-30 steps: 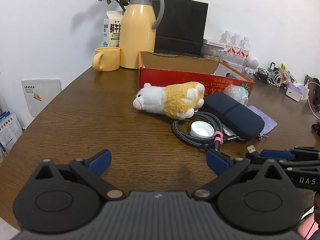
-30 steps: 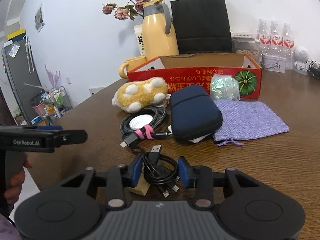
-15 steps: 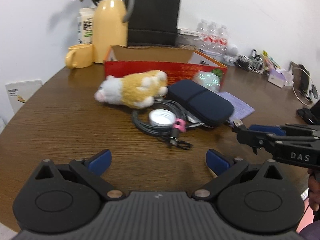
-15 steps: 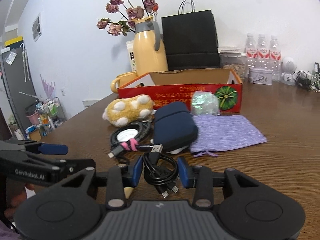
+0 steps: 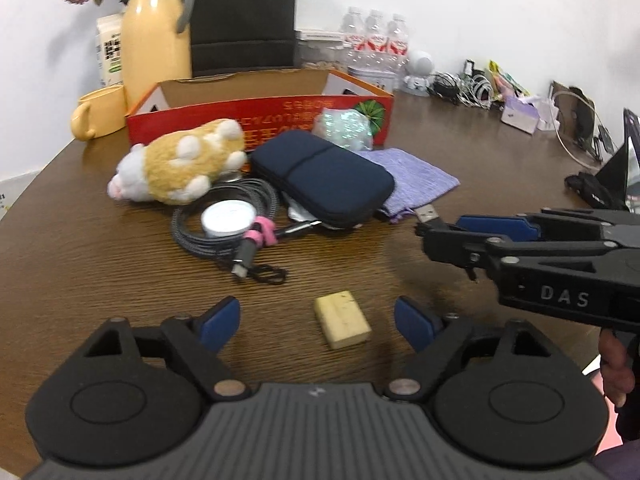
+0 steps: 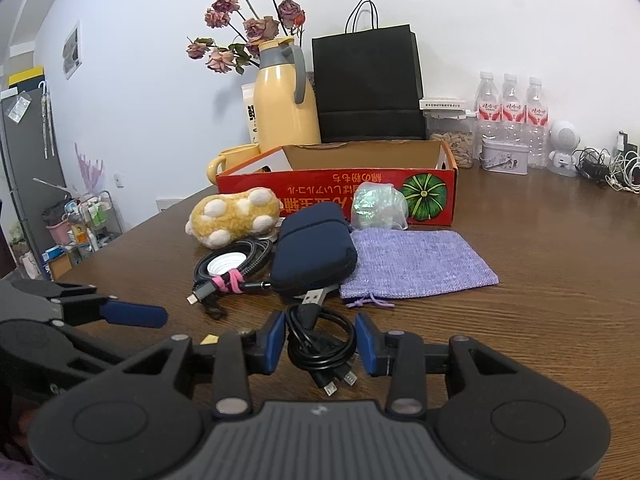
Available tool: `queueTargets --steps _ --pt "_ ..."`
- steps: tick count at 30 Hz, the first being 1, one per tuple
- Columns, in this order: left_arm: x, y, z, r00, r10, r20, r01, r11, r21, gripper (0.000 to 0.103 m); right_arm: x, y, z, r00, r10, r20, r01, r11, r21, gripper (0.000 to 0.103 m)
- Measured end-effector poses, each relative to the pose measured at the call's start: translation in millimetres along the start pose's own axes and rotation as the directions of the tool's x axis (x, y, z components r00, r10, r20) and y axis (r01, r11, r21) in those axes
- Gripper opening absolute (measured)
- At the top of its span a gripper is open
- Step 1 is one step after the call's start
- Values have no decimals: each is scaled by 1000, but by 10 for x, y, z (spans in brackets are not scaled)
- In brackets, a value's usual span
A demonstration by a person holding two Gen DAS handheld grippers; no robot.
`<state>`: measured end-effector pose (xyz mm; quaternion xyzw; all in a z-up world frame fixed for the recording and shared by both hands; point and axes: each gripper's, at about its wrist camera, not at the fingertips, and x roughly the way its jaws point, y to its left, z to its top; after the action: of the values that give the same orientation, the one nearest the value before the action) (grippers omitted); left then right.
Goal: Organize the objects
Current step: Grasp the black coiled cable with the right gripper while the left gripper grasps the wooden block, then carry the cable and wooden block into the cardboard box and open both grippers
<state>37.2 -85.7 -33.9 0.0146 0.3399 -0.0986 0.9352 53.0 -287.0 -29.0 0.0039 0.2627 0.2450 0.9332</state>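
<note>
The black cable (image 6: 320, 344) is a thin, smooth, rubbery cord wound into a small loose coil, with a flat metal plug sticking out toward the pouch and several short plug ends hanging from its near side; it sits clamped between the blue pads of the right gripper (image 6: 320, 346), lifted just above the table (image 6: 560, 300), which is dark brown wood with a clear wavy grain. The left gripper (image 5: 316, 318) has its jaws closing, with a small yellow block (image 5: 342, 324) lying on the table between them; the pads do not touch it. The block is a matte, squared-off piece with slightly worn edges, something like wood or foam; which, I cannot tell. Farther back lies a second cable (image 5: 224, 228), thicker and braided grey, coiled round a white round cap (image 5: 228, 220) and tied with a pink strap. Beside it is a navy pouch (image 5: 324, 178), oval and padded, with a fabric skin and a seam across its middle. A fuzzy yellow and white plush toy (image 5: 180, 166) lies on its side just left of the pouch, and a flat woven lilac bag (image 6: 416, 266) with a drawstring lies to its right. Behind them stands a shallow red cardboard box (image 6: 340, 192), open at the top, with a crinkled shiny wrapper (image 6: 378, 206) against its front.
</note>
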Motion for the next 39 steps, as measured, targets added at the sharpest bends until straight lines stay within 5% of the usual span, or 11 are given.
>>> queueTargets --steps 4,6,14,23,39 --pt "61 -88 -8 1000 2 -19 -1 1000 25 56 21 -16 -16 1000 13 -2 -13 1000 -3 37" --pt "53 -103 -8 1000 0 -9 1 1000 30 22 30 -22 -20 1000 17 -2 -17 1000 -2 37" --pt "34 0 27 1000 0 10 0 1000 8 22 74 -37 10 1000 18 0 -18 1000 0 37" --pt "-52 252 342 991 9 132 -6 1000 -24 22 164 36 281 999 8 40 -7 999 -47 37" --pt "122 848 1469 932 61 356 -43 997 -59 22 809 168 1426 982 -52 183 87 978 -189 37"
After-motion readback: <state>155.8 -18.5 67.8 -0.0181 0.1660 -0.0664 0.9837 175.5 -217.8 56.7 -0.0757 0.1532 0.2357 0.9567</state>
